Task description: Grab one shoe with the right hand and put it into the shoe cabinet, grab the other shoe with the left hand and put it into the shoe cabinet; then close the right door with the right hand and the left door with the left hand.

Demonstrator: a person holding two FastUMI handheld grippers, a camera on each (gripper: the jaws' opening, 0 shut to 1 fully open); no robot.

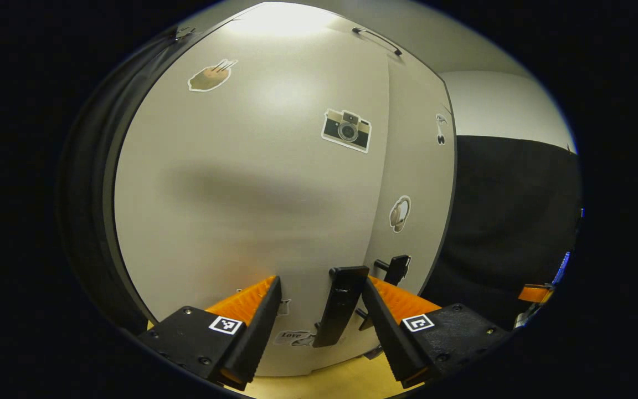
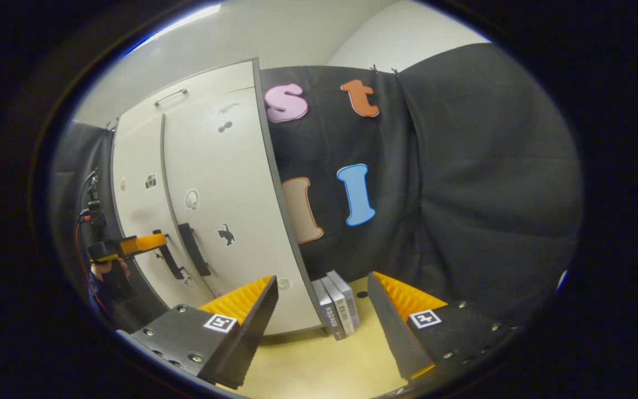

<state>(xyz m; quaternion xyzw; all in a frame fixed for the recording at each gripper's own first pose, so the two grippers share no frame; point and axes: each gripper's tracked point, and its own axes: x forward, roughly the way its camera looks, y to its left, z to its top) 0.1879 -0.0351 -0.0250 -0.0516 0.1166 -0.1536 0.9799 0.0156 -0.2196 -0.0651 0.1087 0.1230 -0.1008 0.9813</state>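
Doors take up the left gripper view: the left door (image 1: 241, 183) looks all but flush with the right door (image 1: 413, 166), and the left gripper (image 1: 319, 305), jaws spread and empty, has the left door's handle (image 1: 341, 305) between its fingers. I count two handles and four or so stickers. Closing seems nearly done; a last push may remain.

In the right gripper view, the right gripper (image 2: 322, 302) hangs open and empty, well back from the shoe cabinet (image 2: 214, 194). Three books (image 2: 336, 305) stand at its right. Shoes are presumably inside.
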